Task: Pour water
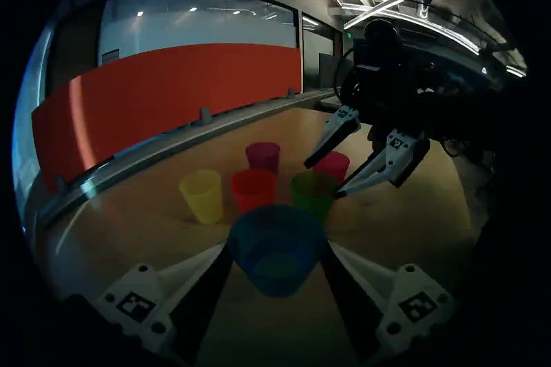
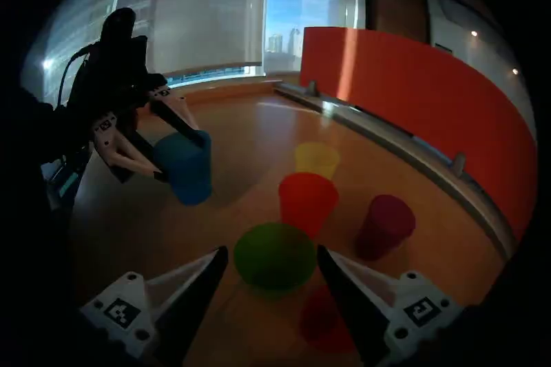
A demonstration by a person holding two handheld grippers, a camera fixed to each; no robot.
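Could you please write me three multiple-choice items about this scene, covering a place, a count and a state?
1. Which cup sits between the left gripper's jaws? A yellow cup, B green cup, C blue cup.
2. How many cups are there? A six, B three, C nine.
3. How do the right gripper's jaws stand? A shut on a spoon, B open, C shut on nothing.
Answers: C, it fills the left gripper's gap; A, those three plus red cup, purple cup, pink cup; B, a wide gap shows.
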